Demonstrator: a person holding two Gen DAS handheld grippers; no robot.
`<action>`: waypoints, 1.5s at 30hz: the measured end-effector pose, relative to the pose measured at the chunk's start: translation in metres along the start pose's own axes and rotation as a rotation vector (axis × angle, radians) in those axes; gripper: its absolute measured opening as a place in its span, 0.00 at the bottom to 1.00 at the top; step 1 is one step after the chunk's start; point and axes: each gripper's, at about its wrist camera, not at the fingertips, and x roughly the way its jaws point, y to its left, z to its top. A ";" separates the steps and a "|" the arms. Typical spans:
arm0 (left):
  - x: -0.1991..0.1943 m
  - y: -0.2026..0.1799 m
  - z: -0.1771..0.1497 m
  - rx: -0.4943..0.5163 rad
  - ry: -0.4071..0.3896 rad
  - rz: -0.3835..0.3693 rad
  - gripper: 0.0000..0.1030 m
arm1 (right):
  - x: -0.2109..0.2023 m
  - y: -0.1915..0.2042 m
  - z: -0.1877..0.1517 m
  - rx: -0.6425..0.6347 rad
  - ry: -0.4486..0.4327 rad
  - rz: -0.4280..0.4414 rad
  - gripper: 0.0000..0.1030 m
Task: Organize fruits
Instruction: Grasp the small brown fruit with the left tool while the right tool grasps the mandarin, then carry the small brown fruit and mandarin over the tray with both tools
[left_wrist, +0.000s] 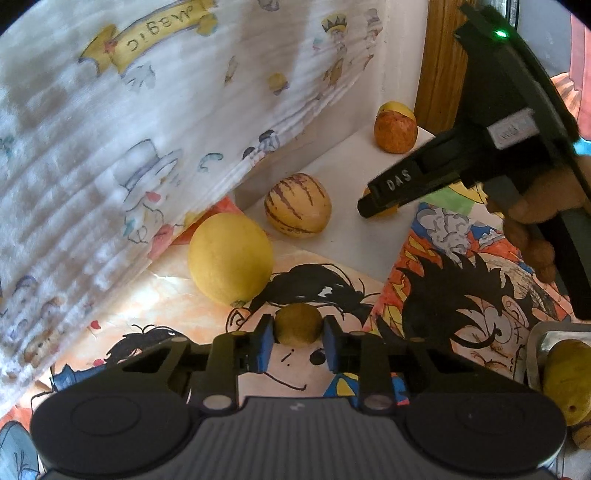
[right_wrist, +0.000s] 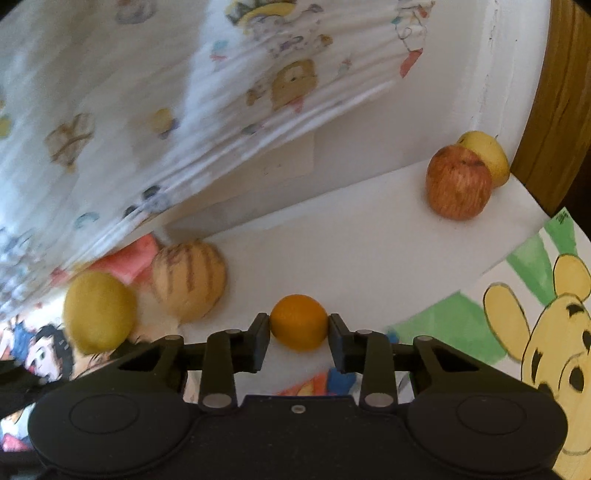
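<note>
We hold a small brown fruit (left_wrist: 298, 325) in our left gripper (left_wrist: 298, 345) and an orange (right_wrist: 299, 326) in our right gripper (right_wrist: 299, 341). Ahead, lemon (left_wrist: 229, 256), striped melon (left_wrist: 297, 209) and apples (right_wrist: 460, 181) lie unsorted; we judge much remains.

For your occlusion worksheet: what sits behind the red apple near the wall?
Behind the red apple a yellow fruit pokes out, touching it. Only its upper part shows; the apple covers the rest, so its kind stays unclear.
</note>
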 end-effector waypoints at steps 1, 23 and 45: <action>-0.003 0.002 -0.001 -0.005 0.001 -0.004 0.30 | -0.004 0.001 -0.003 0.001 0.001 0.006 0.35; -0.062 -0.010 -0.006 -0.027 0.046 -0.068 0.30 | -0.173 0.007 -0.099 0.233 -0.264 -0.029 0.35; -0.125 -0.116 -0.035 0.269 0.104 -0.356 0.30 | -0.293 0.038 -0.292 0.569 -0.206 -0.279 0.35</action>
